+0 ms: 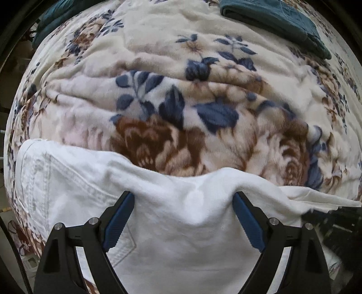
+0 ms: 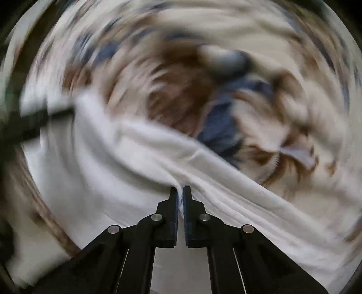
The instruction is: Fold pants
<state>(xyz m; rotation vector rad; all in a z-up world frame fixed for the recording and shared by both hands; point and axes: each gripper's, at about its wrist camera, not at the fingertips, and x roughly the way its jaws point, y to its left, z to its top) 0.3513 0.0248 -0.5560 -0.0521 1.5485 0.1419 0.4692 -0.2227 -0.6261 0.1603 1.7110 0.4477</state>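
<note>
Floral blanket (image 1: 181, 108), folded green garment (image 1: 278, 20)

I read this as a home, likely a bedroom. The work surface is a bed covered by a plush cream blanket (image 1: 158, 67) printed with blue leaves and brown flowers, rumpled and soft. A folded teal garment (image 1: 278, 22) lies on it at 1 o'clock, and more teal cloth (image 1: 52, 20) at 11 o'clock. White pants (image 1: 172, 226) are spread at 6 o'clock. Laundry, no desk.
</note>
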